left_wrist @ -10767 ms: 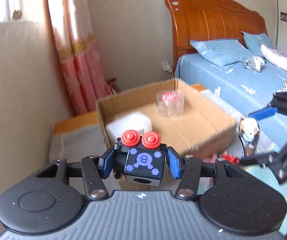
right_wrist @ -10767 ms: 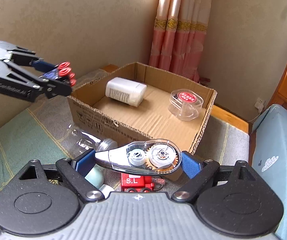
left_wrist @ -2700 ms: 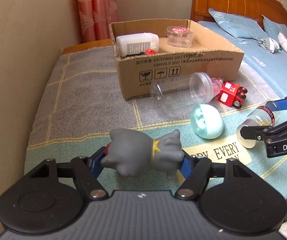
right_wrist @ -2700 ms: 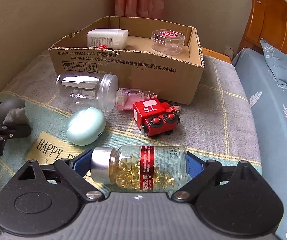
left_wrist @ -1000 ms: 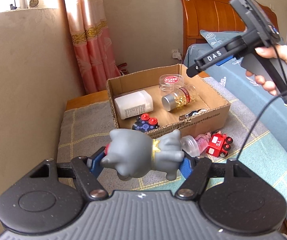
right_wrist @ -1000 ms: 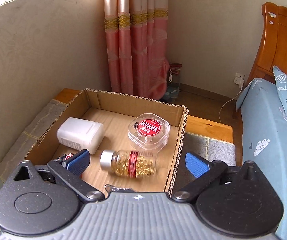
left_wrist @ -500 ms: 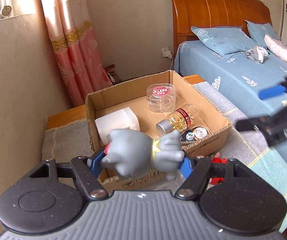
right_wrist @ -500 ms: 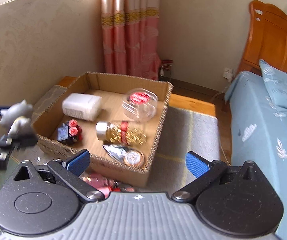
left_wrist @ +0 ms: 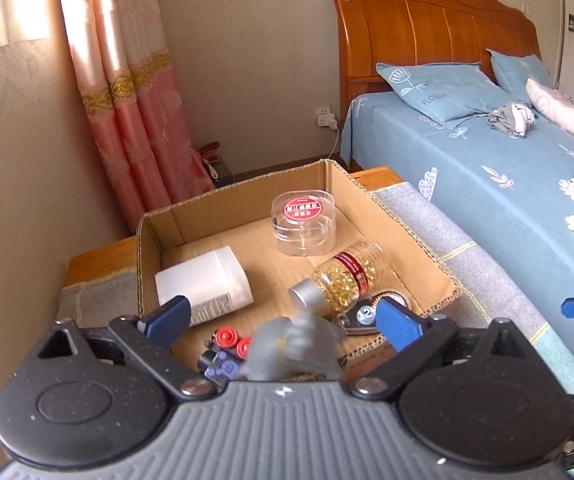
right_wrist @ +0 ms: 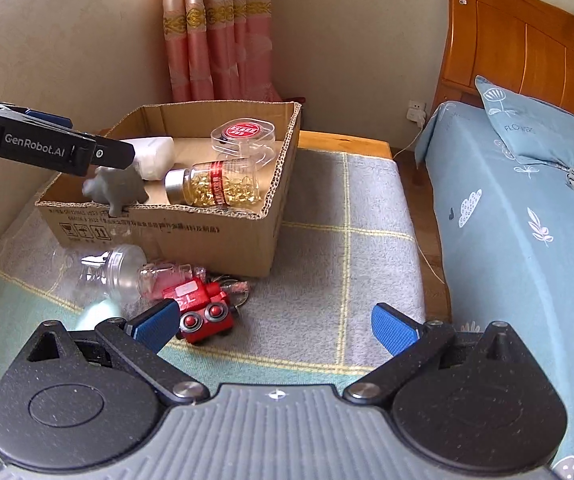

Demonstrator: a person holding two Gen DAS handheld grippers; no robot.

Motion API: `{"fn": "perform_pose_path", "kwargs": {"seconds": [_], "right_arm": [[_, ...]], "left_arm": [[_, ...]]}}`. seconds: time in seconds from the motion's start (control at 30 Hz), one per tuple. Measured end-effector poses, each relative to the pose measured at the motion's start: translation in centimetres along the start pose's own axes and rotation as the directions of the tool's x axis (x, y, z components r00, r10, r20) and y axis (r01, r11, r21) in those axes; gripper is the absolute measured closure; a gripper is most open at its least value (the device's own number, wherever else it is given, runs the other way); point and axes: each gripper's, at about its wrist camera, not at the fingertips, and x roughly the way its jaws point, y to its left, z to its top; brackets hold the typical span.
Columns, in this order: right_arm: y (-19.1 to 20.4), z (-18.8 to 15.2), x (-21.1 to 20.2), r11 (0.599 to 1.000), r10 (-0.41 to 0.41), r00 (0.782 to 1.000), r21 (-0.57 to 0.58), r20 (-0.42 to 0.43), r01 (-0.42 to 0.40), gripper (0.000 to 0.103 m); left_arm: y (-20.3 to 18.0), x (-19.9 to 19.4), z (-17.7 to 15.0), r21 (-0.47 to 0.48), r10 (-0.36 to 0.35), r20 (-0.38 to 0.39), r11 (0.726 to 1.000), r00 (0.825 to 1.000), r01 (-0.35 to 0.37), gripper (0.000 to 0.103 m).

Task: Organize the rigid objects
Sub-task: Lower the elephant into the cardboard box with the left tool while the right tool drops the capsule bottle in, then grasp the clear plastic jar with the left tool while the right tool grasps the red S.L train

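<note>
The box (right_wrist: 207, 236) stands at 11 o'clock in the right wrist view and already holds a white bottle (left_wrist: 207, 284), a pill bottle (left_wrist: 345, 276), a clear case (left_wrist: 303, 220) and a small toy with red knobs (left_wrist: 227, 350). The left gripper (left_wrist: 279, 316) has just been opening; its jaws are spread and the grey figure (right_wrist: 117, 190) is free of them, blurred, over the near box wall. The right gripper (right_wrist: 275, 326) is spread and empty. I judge roughly half is done: the clear jar (right_wrist: 99, 270) and red train (right_wrist: 203, 308) lie on the tabletop at 10 o'clock.
</note>
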Motion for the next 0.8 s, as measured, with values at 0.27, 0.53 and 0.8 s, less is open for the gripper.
{"fn": "perform_pose_path", "kwargs": {"seconds": [0.27,0.53,0.8], "right_arm": [[1.2,-1.5,1.0,1.000,0.025,1.000,0.002,-0.008,-0.025,0.000],[2.3,-3.2,2.4,1.000,0.024,0.999,-0.007,-0.033,-0.025,0.000],[3.0,-5.5,5.0,1.000,0.010,0.993,-0.005,-0.116,-0.011,0.000]], "left_arm": [[1.4,-1.7,-2.6,-0.044,0.035,-0.011,0.998,0.999,-0.036,0.004],[2.4,-3.1,-6.3,-0.113,0.056,-0.023,0.992,0.998,-0.058,0.004],[2.7,-2.6,-9.1,-0.192,0.045,-0.054,0.980,0.998,-0.054,0.002]]}}
